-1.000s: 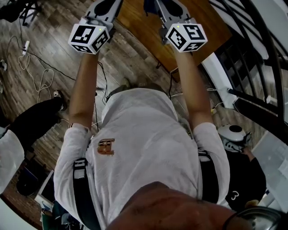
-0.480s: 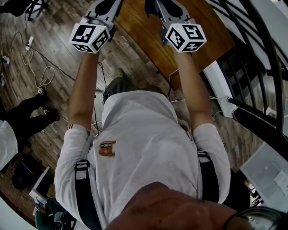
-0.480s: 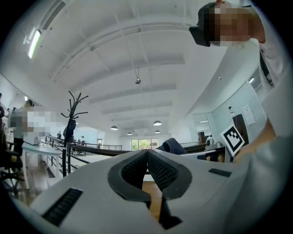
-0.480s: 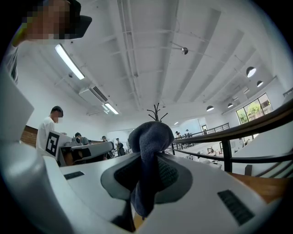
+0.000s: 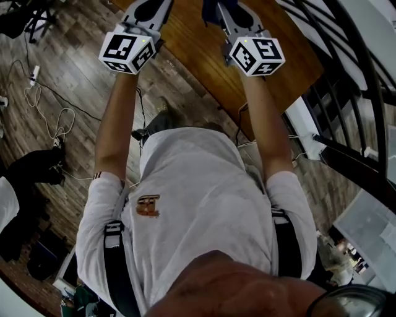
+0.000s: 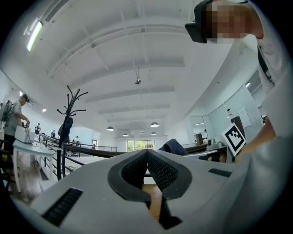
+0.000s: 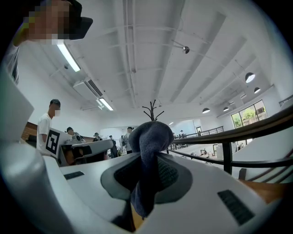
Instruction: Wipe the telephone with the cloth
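No telephone shows in any view. In the head view both grippers are held out ahead at the top edge, over a brown wooden table [image 5: 260, 80]. My left gripper [image 5: 148, 7] is shut, its ribbed pads pressed together with nothing between them [image 6: 147, 157]. My right gripper [image 5: 224, 8] is shut on a dark blue-grey cloth [image 7: 152, 137], which bunches up above the jaws and hangs down between them. The cloth also peeps out as a dark lump [image 6: 176, 146] in the left gripper view. Both gripper views look up at the ceiling.
A black metal railing [image 5: 346, 80] runs along the right. Cables [image 5: 46, 102] lie on the wooden floor at the left, near a person in black [image 5: 31, 170]. A coat stand [image 6: 68, 123] and other people at desks [image 7: 46, 130] are in the distance.
Both grippers have stayed raised and shut, shifting only slightly. The person in black at the left has moved off, and the figure at the lower right has left the view.
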Motion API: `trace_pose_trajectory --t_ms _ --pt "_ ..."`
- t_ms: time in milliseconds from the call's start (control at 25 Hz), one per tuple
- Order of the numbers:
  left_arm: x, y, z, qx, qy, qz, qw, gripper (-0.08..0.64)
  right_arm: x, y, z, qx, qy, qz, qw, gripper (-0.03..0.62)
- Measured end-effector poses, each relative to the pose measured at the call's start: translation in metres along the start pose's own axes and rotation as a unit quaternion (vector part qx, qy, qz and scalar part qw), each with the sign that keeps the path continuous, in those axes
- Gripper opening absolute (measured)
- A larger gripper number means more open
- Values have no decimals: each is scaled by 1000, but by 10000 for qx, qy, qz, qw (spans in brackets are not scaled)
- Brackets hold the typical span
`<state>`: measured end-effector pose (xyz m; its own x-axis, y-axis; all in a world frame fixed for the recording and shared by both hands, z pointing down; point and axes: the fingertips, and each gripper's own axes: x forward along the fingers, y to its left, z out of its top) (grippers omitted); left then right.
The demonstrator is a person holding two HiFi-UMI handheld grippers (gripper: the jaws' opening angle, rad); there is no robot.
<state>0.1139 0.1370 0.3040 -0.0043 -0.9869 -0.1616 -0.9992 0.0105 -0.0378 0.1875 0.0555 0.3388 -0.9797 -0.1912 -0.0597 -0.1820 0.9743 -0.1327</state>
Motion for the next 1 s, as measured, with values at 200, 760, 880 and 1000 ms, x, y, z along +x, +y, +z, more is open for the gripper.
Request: trace_pose_trajectory --t_ms 200,760,880,1000 --pt "8 63 -3 20 33 -322 9995 18 62 7 -6 -28 37 -311 9995 78" --pt "42 142 -15 -3 120 -881 9960 18 128 -8 -7 -100 117 -1016 9947 78" --pt "42 151 -19 -64 120 -914 9957 18 133 -8 -12 -121 181 -1083 9939 78" --pt "45 156 -22 -87 126 -936 9955 18 137 -9 -12 -141 193 -1134 9933 78"
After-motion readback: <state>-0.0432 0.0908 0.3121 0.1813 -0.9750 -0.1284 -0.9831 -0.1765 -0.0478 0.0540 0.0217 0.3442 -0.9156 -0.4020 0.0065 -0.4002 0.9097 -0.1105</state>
